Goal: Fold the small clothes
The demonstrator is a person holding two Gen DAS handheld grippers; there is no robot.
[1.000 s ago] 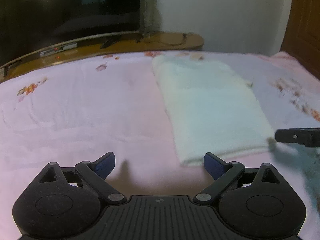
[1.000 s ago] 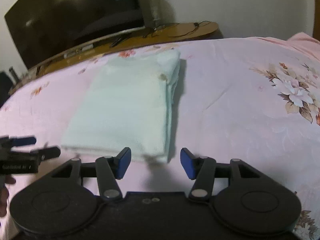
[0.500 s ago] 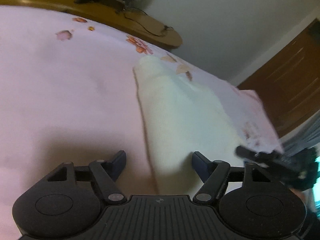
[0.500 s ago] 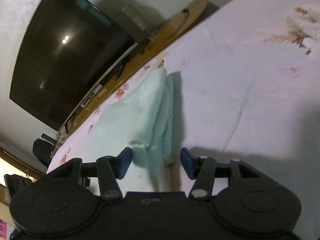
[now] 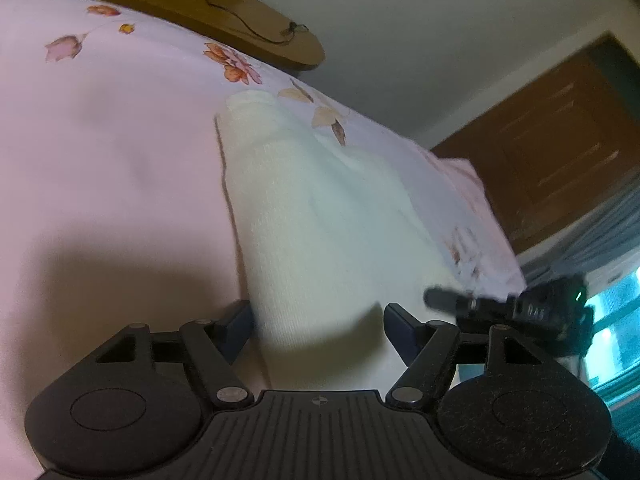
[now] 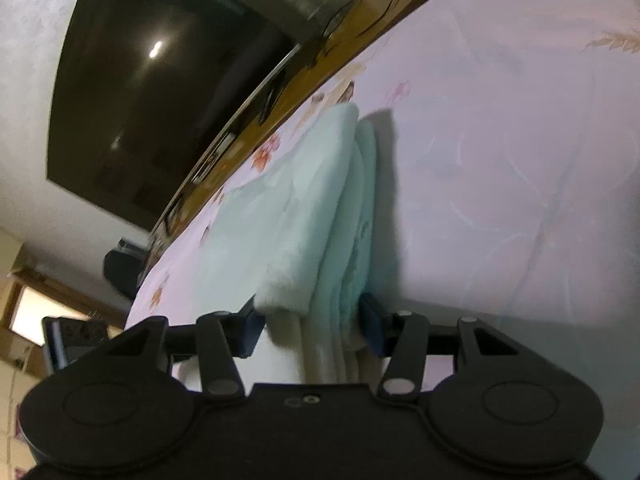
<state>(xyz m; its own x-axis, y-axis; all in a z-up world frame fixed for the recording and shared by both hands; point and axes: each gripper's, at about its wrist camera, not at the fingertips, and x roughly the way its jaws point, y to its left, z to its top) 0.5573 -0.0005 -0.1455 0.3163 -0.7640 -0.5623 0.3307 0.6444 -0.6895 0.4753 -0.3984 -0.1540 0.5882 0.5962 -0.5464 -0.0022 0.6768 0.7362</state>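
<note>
In the left wrist view, our left gripper (image 5: pixel 318 326) straddles the near left corner of one folded mint cloth (image 5: pixel 320 216) on the pink bed (image 5: pixel 100 160), its two fingers spread. In the right wrist view, our right gripper (image 6: pixel 310 326) pinches the cloth's near right corner, layers bunched between two pads; one dark television (image 6: pixel 160 92) stands far left.

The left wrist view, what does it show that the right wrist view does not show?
Only the left wrist view shows a brown wooden door and a window. Only the right wrist view shows a dark television screen. Both show the pale folded cloth on the pink floral bedsheet, between that view's own blue-tipped fingers, and the wooden shelf.
</note>
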